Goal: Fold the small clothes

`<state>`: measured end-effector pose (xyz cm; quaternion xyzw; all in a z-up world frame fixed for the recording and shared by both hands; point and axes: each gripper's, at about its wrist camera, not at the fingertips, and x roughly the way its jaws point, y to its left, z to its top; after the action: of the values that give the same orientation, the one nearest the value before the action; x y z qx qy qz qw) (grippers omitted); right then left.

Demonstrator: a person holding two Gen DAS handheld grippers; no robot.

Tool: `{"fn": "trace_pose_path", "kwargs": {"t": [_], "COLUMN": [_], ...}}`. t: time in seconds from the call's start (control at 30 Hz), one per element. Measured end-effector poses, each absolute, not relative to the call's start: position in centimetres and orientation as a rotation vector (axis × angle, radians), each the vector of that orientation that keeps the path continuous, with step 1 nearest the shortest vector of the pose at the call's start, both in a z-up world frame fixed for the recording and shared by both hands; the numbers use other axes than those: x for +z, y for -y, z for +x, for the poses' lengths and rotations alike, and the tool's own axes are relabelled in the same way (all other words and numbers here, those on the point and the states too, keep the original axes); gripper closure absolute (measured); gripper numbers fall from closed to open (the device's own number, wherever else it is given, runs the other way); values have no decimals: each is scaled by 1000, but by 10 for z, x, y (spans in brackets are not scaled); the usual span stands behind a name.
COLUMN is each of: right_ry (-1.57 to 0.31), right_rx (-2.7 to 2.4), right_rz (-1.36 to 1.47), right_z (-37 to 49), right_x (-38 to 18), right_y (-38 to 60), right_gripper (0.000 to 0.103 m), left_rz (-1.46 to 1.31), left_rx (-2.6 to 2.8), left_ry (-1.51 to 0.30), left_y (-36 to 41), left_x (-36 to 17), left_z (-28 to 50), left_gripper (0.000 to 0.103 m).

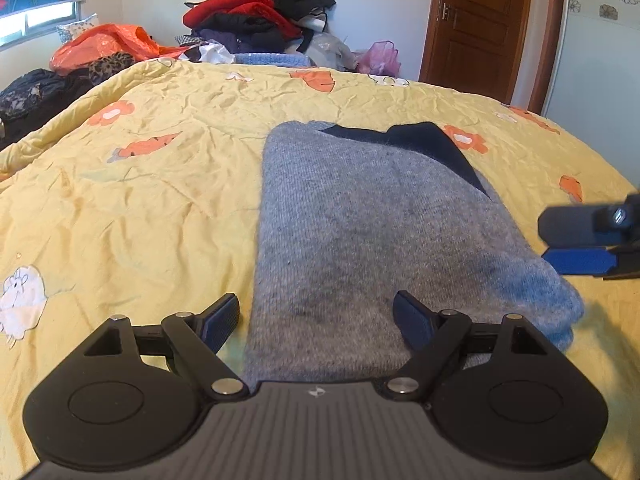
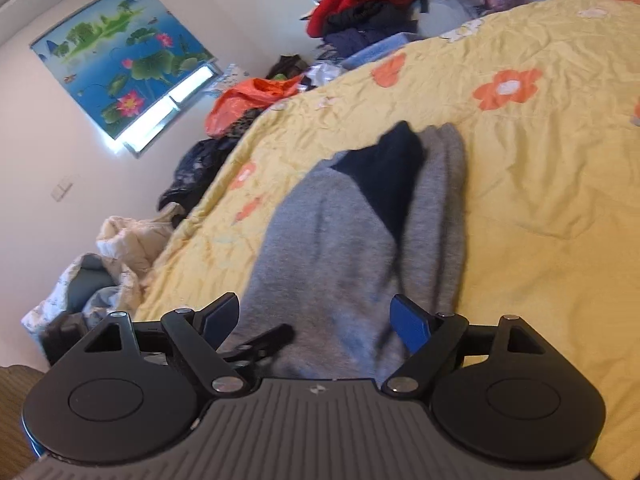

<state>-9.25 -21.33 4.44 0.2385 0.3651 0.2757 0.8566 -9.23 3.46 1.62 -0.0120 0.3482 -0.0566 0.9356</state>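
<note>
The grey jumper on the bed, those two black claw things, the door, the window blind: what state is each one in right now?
grey jumper: folded into a long strip, lying flat on the yellow quilt, navy collar showing at the far end.
left gripper: open, nothing held, above the jumper's near end.
right gripper: open, nothing held, over the jumper.
door: shut.
window blind: partly lowered, daylight below it.
clothes pile: unfolded, heaped.
</note>
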Motion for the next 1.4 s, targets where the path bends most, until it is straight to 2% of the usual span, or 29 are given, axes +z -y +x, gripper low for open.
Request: {"fn": "trace_pose_path", "kwargs": {"t": [0.2, 0.27, 0.3, 0.33, 0.37, 0.43, 0.5, 0.6, 0.7, 0.77, 0.8, 0.83, 0.87, 0.9, 0.93, 1.07, 1.17, 1.4], "right_ry": [-849, -831, -830, -832, -830, -819, -801, -810, -873, -875, -876, -878, -879, -888, -900, -898, -885, -848], "right_rx": [541, 545, 557, 564, 561, 575, 587, 581, 520, 515, 523, 534, 548, 560, 562, 566, 580, 554], "right_rz": [439, 432, 429, 419, 407, 403, 411, 434, 445, 458, 468, 471, 456, 426, 393, 372, 386, 429], "right_z": [-91, -93, -94, -93, -92, -90, -90, -88, -83, -86, -87, -88, -90, -91, -91, -93, -93, -103], "right_x": [23, 23, 24, 25, 27, 33, 40, 42, 32, 28, 27, 25, 24, 23, 21, 17, 13, 28], "right_y": [208, 205, 205, 204, 203, 203, 204, 209, 213, 215, 215, 214, 210, 205, 201, 202, 206, 221], "right_gripper": [19, 35, 56, 71, 76, 78, 78, 77, 62, 53, 52, 52, 53, 62, 65, 68, 69, 32], "left_rz": [-72, -14, 25, 67, 96, 125, 119, 134, 194, 189, 182, 168, 146, 134, 136, 144, 166, 140], "left_rx": [-151, -156, -147, -136, -133, -121, -114, -123, -117, -109, -93, -63, -46, -40, -42, -46, -23, -67], "left_ry": [-694, -661, -650, -639, -633, -630, -629, -622, -630, -615, -605, -596, -592, -587, -577, -566, -625, -608], "left_y": [-47, -45, -43, -41, -39, -39, -42, -42, -37, -37, -38, -40, -44, -46, -48, -51, -49, -50], "left_x": [26, 29, 29, 29, 28, 26, 25, 21, 12, 10, 11, 12, 14, 17, 20, 27, 7, 10], "left_z": [-114, -127, -133, -138, -141, -145, -144, -142, -142, -142, -142, -141, -140, -140, -141, -144, -137, -152], "left_gripper": [20, 20, 20, 23, 26, 27, 33, 35, 47, 59, 79, 90, 91, 94, 95, 95, 96, 94]}}
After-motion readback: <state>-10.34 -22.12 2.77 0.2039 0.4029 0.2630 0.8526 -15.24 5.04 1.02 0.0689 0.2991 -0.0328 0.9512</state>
